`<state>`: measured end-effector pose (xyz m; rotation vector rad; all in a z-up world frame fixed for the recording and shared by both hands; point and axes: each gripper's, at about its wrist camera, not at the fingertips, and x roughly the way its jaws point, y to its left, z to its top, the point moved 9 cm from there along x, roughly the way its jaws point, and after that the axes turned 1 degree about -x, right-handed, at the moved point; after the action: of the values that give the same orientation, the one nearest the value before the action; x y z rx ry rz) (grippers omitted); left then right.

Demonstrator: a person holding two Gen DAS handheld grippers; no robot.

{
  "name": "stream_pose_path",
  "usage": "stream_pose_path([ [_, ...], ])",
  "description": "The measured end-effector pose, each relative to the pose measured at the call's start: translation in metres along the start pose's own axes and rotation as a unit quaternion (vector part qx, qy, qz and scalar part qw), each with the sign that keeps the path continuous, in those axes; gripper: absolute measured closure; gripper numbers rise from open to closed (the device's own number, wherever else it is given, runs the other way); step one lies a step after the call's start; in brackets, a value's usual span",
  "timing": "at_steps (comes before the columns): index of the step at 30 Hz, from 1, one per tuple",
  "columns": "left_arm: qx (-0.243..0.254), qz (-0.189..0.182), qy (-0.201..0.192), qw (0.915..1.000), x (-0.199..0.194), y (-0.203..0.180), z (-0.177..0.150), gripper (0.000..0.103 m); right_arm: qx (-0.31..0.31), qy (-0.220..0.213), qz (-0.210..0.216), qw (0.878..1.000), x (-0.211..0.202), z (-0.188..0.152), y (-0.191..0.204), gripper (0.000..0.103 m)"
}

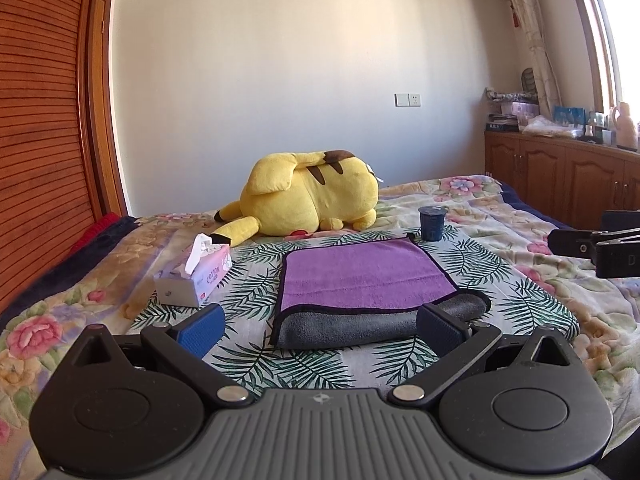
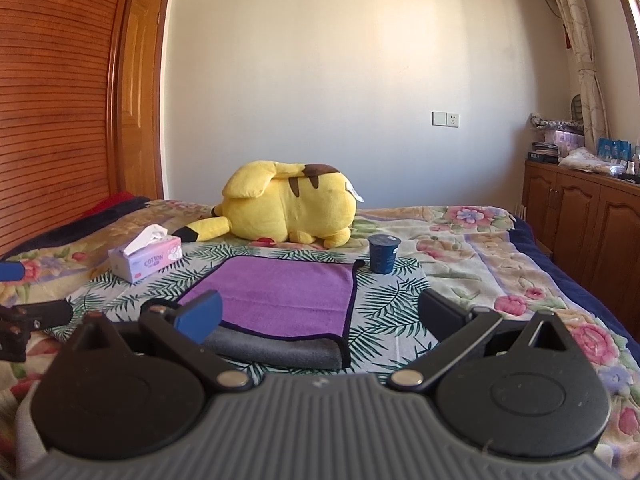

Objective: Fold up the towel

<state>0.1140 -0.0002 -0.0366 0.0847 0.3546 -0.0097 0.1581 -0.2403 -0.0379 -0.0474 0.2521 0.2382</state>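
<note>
A purple towel (image 1: 366, 274) with a dark edge and a grey underside lies folded on the leaf-print cloth on the bed; its grey fold faces me. It also shows in the right wrist view (image 2: 280, 296). My left gripper (image 1: 320, 330) is open and empty, its fingers on either side of the towel's near fold, just short of it. My right gripper (image 2: 320, 318) is open and empty, near the towel's near right corner. The right gripper shows at the right edge of the left wrist view (image 1: 600, 246).
A yellow plush toy (image 1: 308, 196) lies behind the towel. A tissue box (image 1: 196, 276) stands to the towel's left. A dark blue cup (image 1: 432, 222) stands at the towel's far right corner. Wooden cabinets (image 2: 580, 224) line the right wall, a wooden wardrobe (image 2: 52, 100) the left.
</note>
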Motion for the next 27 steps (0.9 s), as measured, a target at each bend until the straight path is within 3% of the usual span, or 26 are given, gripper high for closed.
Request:
stream_pose_path([
  [17, 0.008, -0.012, 0.060, 0.9981, 0.042, 0.000, -0.006, 0.016, -0.020, 0.091, 0.015, 0.996, 0.051, -0.023, 0.005, 0.000],
  [27, 0.008, -0.019, 0.082, 0.9964, 0.070, 0.001, -0.010, 0.016, -0.036, 0.119, 0.022, 0.992, 0.078, -0.029, 0.003, 0.000],
])
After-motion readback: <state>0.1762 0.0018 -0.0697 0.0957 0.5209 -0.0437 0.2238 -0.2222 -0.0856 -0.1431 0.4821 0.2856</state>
